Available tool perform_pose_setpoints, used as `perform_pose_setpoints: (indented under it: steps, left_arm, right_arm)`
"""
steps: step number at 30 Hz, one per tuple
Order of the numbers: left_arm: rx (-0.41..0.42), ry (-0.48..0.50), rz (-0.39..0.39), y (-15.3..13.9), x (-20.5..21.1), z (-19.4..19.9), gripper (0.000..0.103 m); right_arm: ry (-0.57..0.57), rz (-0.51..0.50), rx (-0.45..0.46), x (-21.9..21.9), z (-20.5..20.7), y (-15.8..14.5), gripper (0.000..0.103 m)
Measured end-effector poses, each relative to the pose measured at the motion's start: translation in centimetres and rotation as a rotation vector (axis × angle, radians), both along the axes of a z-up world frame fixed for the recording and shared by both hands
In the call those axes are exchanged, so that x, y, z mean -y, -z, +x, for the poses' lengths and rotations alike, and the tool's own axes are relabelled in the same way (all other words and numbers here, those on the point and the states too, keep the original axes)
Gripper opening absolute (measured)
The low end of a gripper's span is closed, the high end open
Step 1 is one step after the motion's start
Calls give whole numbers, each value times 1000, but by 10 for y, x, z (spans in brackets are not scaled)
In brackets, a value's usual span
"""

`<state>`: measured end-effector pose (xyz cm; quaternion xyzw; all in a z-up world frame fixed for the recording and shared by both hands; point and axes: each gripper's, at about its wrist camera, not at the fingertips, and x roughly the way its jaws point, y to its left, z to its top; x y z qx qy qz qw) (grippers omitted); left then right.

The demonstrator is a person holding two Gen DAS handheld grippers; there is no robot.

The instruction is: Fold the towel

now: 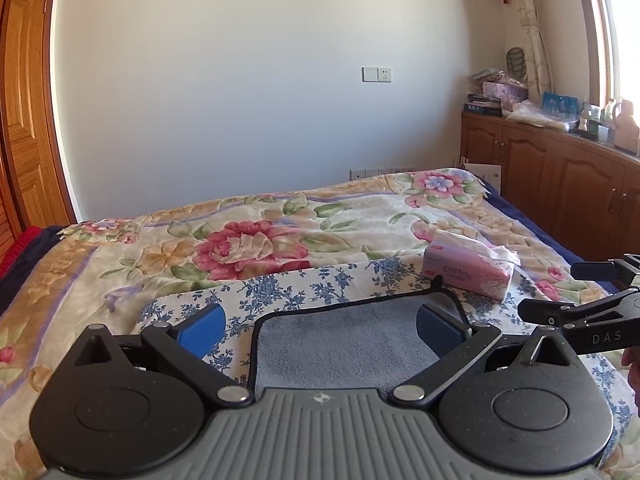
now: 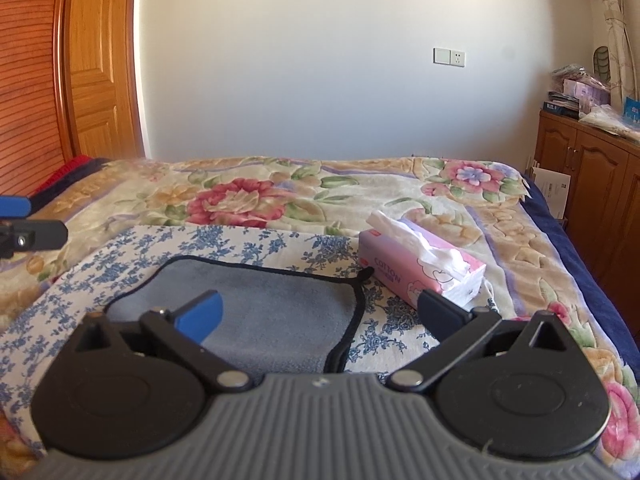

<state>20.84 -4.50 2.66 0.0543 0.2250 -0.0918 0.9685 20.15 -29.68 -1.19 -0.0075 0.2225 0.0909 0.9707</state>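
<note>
Two grippers, left gripper [image 1: 320,330] and right gripper [image 2: 320,314], hover with jaws spread wide, holding nothing. Grey towel [image 2: 256,304] lies on the blue-flowered cloth [image 2: 80,276] beside the tissue pack [image 2: 420,272]. Likely pre-grasp stage; next move calls for pinching towel corners.

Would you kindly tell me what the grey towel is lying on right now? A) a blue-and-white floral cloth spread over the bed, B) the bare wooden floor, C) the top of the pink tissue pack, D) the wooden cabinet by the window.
A: the grey towel lies flat on the blue-and-white floral cloth, with the pink tissue pack beside its far right corner.
</note>
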Motion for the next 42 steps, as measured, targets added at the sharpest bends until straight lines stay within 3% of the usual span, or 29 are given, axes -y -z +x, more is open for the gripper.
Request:
perform_pose_setpoints:
  steps: [14,27,42]
  left_arm:
    - [43,12,-13,-37,0,-50,103]
    - [66,-51,-26,-59,-10,-89,103]
    - [52,-20,-15,-43,-8,-132,103]
  right_arm:
    - [0,35,22,-2,-45,-24,103]
    - [-5,34,55,-6,-81,-49,103]
    - [-10,33,65,-12,-114,-51,103]
